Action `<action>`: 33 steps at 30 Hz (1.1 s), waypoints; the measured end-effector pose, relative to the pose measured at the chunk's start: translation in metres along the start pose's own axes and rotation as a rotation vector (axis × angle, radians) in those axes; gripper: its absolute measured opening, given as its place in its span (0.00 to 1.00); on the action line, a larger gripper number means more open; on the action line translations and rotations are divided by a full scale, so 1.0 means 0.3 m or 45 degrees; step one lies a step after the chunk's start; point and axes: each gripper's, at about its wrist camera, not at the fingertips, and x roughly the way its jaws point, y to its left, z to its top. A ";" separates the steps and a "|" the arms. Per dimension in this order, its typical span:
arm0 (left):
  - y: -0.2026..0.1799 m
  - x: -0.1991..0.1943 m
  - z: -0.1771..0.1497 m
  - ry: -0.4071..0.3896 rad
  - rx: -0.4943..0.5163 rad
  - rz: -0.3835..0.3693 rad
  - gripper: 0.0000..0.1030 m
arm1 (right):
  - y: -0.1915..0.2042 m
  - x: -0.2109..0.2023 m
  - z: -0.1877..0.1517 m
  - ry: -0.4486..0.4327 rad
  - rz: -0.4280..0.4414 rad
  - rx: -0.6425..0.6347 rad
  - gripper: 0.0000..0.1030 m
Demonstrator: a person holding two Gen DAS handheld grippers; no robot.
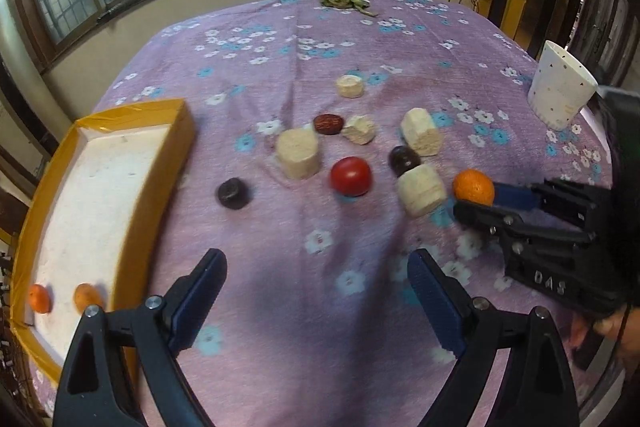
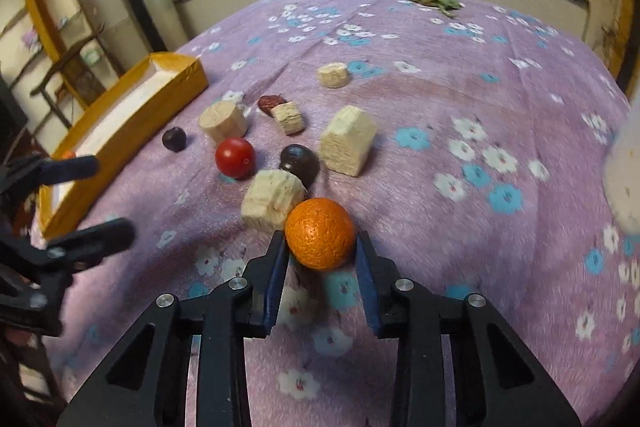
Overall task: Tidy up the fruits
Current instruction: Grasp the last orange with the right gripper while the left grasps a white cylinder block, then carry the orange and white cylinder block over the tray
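Note:
My right gripper (image 2: 322, 247) is shut on an orange (image 2: 320, 233), just above the purple flowered cloth; it also shows in the left wrist view (image 1: 473, 187). My left gripper (image 1: 316, 283) is open and empty over the cloth, next to the yellow tray (image 1: 176, 163). Two oranges (image 1: 40, 298) (image 1: 87, 297) lie in the tray's near end. A red tomato (image 1: 351, 176), two dark plums (image 1: 233, 192) (image 1: 404, 159) and a red date (image 1: 328, 123) lie on the cloth among several pale foam blocks (image 1: 298, 153).
A white speckled cup (image 1: 560, 91) stands at the right edge of the table. A bunch of green leaves (image 1: 344, 1) lies at the far end. The tray (image 2: 132, 123) runs along the table's left edge. Windows and a wall stand behind.

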 end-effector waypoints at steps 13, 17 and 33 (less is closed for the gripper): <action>-0.155 0.184 0.105 0.080 -0.041 -0.137 0.65 | -0.119 -0.114 -0.100 -0.014 -0.117 0.109 0.31; -0.143 0.198 0.111 0.077 -0.089 -0.206 0.42 | -0.122 -0.110 -0.098 -0.017 -0.107 0.113 0.32; -0.087 0.157 0.067 0.070 -0.112 -0.299 0.39 | -0.088 -0.078 -0.082 -0.032 -0.160 0.091 0.32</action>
